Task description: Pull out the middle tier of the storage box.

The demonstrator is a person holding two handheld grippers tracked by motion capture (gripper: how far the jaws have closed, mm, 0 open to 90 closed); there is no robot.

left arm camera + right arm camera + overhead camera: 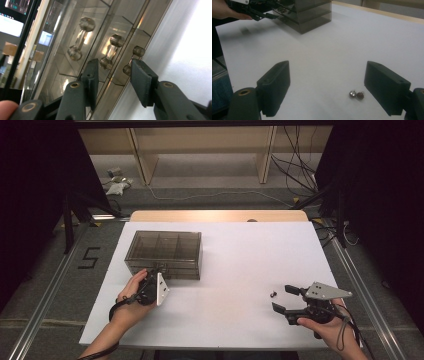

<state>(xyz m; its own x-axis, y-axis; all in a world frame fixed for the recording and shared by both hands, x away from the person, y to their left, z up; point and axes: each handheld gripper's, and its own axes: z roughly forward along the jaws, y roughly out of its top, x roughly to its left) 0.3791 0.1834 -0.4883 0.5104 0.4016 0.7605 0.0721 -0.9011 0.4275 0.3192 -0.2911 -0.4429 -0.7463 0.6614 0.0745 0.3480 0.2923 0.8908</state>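
- Left gripper point(156, 281) sits at the front face of the smoky drawer box point(165, 251), which stands at about 10 o'clock from the table centre.
- Left gripper view: the jaws bracket the middle drawer handle point(111, 51), a clear bar between two round knobs. The pads stand a little off it on either side; no contact can be made out. Jaws read as partly closed and not yet gripping.
- Two more handles show in that view: one at 10 o'clock from the middle handle point(80, 37), one at 4 o'clock from it point(133, 60). All drawers look shut.
- White table point(235, 320) centre is bare.
- Small stud pair point(357, 94), one silvery and one dark red, lies on the table at about 4 o'clock from centre, just ahead of the right gripper point(281, 299).
- Right gripper view: jaws spread wide, nothing between the pads; the studs lie near the inner side of the right-hand jaw, untouched.
- Judgement on progress: early stage. Drawer not yet pulled, studs not yet picked up. Likely remaining: close on the handle, draw it out, lift the studs, place them in a compartment, shut the drawer.
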